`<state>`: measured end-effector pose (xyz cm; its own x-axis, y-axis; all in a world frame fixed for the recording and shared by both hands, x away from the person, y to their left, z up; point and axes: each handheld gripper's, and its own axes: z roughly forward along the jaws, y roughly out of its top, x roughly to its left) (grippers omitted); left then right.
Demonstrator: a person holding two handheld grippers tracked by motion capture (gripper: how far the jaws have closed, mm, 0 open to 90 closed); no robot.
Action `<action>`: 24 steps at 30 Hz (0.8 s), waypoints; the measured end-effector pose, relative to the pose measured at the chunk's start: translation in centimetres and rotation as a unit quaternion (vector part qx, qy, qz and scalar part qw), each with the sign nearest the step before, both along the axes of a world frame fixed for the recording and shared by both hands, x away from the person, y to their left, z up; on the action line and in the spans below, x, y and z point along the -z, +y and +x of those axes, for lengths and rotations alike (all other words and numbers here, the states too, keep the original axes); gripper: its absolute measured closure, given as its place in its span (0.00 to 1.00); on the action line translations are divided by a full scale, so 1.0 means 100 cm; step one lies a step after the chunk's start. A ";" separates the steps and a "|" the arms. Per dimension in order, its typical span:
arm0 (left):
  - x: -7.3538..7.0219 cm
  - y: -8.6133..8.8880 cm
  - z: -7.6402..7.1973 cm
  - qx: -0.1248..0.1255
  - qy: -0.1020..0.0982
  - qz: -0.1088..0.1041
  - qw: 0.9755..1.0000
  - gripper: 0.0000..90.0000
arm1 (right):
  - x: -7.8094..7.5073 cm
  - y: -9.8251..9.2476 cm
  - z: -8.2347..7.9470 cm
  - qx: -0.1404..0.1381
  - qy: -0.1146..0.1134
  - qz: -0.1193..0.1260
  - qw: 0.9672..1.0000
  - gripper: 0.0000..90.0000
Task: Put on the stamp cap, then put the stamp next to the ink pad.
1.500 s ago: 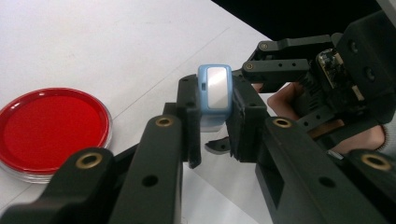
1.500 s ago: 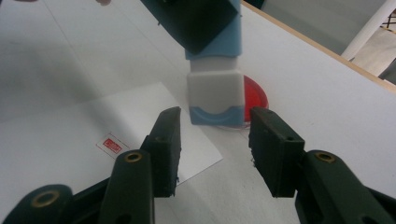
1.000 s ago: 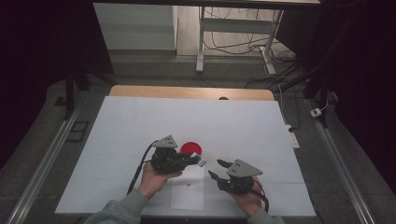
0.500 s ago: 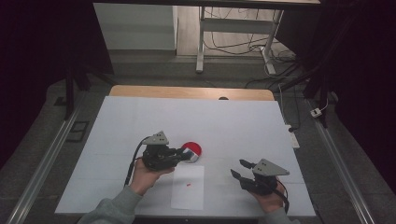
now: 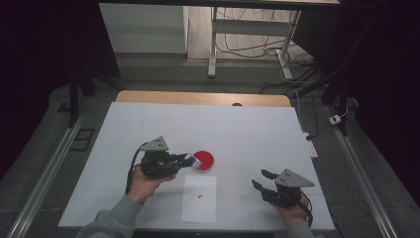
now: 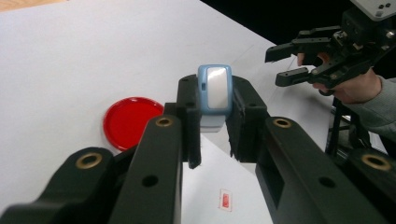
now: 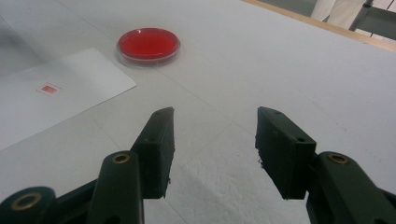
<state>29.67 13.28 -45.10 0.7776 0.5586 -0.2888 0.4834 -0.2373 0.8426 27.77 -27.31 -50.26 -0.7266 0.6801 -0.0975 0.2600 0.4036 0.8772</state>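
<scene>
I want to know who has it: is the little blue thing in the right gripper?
No, the right gripper is open with nothing between its fingers; the left gripper holds the little blue thing.

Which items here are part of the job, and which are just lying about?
In the job:
- blue stamp-like block, clamped in the left gripper
- red ink dish, just beyond that gripper
- white sheet with a small red mark

Lying about:
- right gripper, open and holding nothing
- cables on the floor behind the table
</scene>
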 end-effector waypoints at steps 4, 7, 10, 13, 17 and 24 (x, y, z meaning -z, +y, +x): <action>0.000 0.007 0.001 -0.009 0.000 -0.003 1.000 0.84 | 0.000 -0.002 0.001 0.004 -0.001 0.001 1.000 0.52; 0.000 0.011 0.002 -0.018 -0.002 0.002 1.000 0.84 | -0.001 -0.002 0.001 0.005 -0.003 0.001 1.000 0.52; 0.001 0.014 0.004 -0.023 -0.003 0.010 1.000 0.84 | -0.001 -0.002 0.001 0.004 -0.002 -0.001 1.000 0.52; 0.003 0.015 0.005 -0.031 -0.005 0.022 0.999 0.84 | 0.000 -0.002 0.001 0.005 -0.002 -0.001 1.000 0.52; 0.009 0.017 0.009 -0.046 -0.005 0.044 0.998 0.84 | -0.001 -0.002 0.002 0.007 -0.004 -0.004 1.000 0.52; 0.026 0.017 0.019 -0.058 0.013 0.069 0.996 0.84 | 0.000 -0.002 0.003 0.011 -0.003 -0.006 1.000 0.52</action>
